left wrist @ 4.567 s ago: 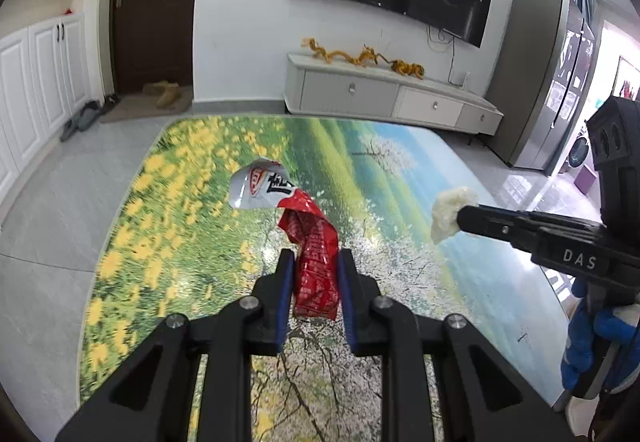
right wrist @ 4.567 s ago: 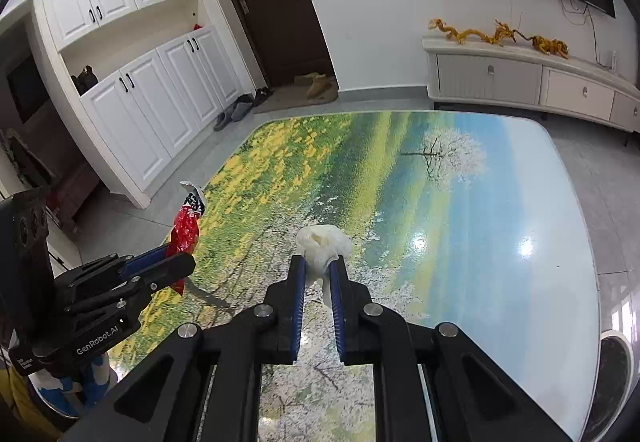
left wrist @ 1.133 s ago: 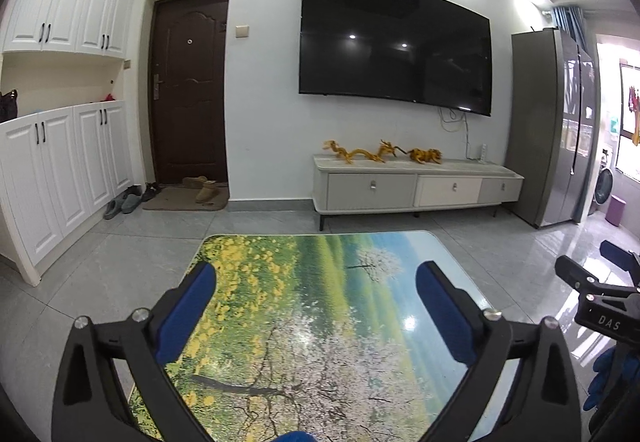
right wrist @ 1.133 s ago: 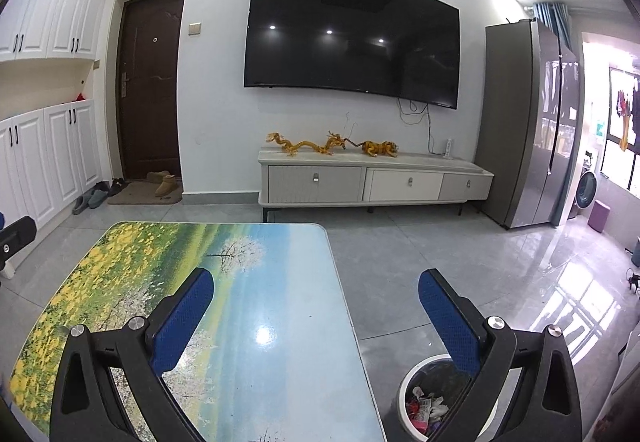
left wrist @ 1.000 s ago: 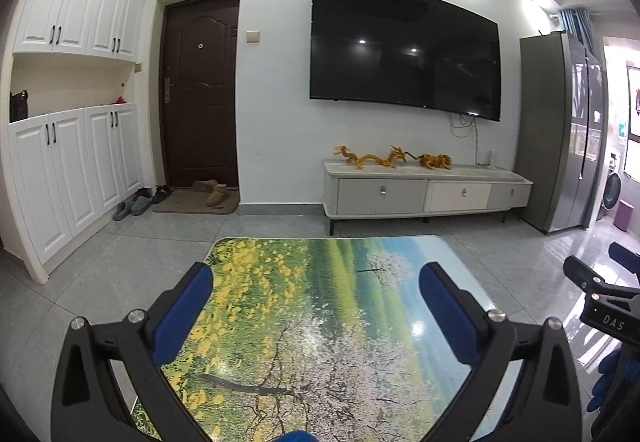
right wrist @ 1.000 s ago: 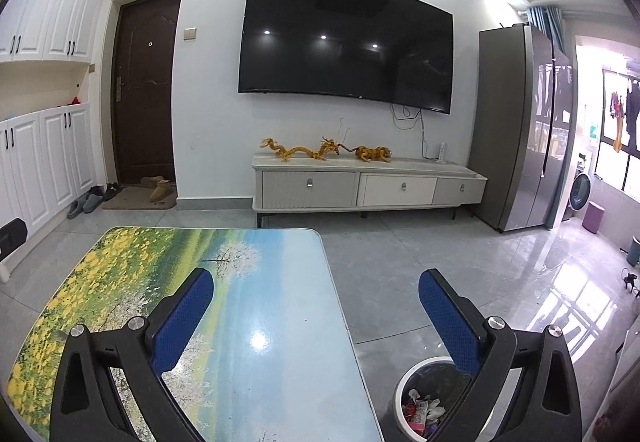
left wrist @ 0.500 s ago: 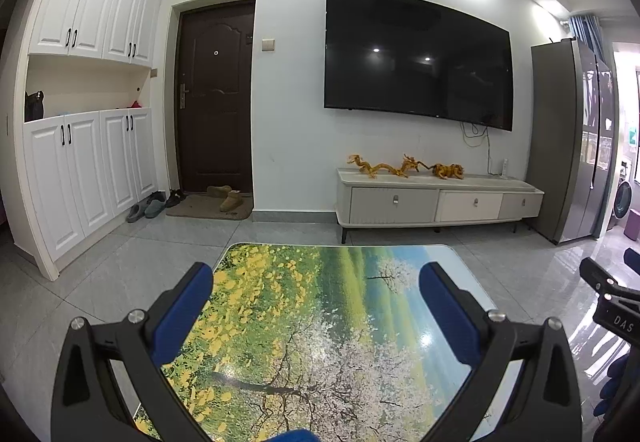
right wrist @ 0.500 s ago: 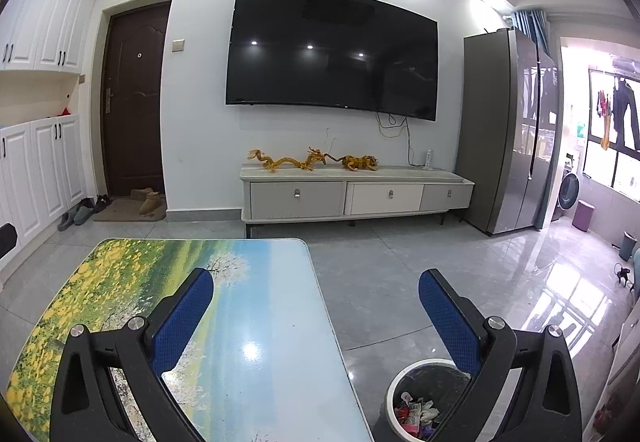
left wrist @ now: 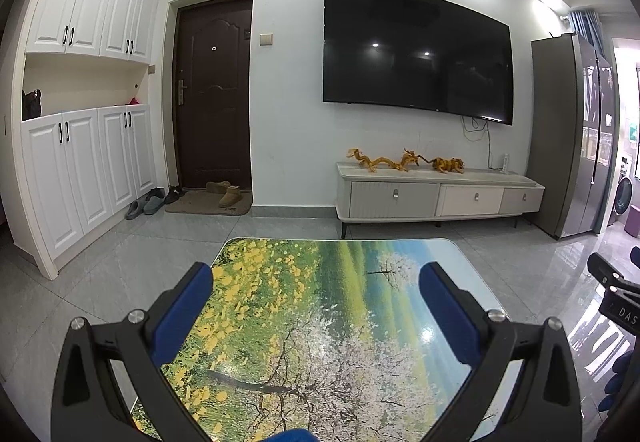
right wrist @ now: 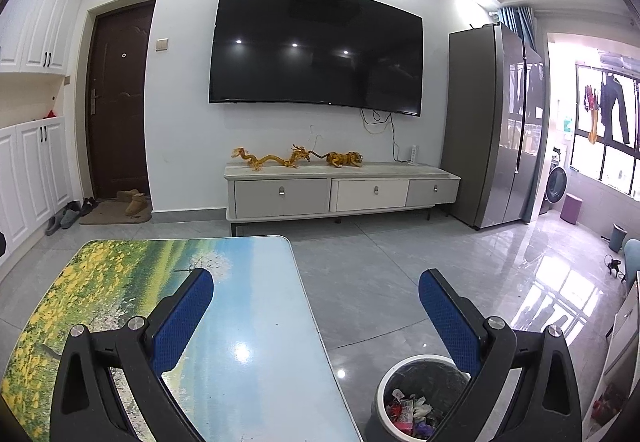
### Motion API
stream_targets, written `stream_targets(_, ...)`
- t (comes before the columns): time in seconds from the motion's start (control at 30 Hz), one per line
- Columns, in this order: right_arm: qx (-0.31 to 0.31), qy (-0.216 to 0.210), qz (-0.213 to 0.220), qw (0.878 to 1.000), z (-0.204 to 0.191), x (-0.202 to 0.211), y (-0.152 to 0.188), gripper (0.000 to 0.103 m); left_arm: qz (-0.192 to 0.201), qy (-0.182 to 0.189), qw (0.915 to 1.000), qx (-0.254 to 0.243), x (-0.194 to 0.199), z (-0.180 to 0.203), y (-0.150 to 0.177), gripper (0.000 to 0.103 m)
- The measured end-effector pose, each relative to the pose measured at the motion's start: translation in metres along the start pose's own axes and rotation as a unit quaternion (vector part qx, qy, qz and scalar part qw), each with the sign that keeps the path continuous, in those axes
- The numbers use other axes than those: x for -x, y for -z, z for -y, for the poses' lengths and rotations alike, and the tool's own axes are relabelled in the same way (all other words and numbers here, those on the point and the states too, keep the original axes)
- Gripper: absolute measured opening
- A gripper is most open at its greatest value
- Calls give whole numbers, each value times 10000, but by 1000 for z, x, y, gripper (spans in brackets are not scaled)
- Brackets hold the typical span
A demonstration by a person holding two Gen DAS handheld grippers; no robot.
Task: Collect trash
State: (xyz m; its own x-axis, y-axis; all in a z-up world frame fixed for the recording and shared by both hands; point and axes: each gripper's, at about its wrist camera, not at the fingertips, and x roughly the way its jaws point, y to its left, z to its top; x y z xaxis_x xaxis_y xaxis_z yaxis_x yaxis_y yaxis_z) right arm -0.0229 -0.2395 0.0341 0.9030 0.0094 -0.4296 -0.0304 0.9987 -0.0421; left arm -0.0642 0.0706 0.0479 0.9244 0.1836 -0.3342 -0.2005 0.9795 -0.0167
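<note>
Trash (right wrist: 412, 412) lay heaped in the round bin (right wrist: 420, 366) on the floor just beside the table's right edge, wrappers and crumpled paper showing inside. No litter remained on the landscape-printed table (left wrist: 320, 302) in either view, so the collecting looked finished, with nothing obvious left to pick up. Both tools were empty: the left gripper (left wrist: 316, 306) hung over the tabletop with jaws spread wide, and the right gripper (right wrist: 316, 306) was equally wide, the bin sitting below and partly behind its right finger.
</note>
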Motion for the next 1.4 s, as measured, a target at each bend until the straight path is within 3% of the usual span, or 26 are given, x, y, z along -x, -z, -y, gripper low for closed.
stream_targets(1.4,87,279,61,9996,7,-1,1,103,-46,49,10000,-57,-11,-4,12,103)
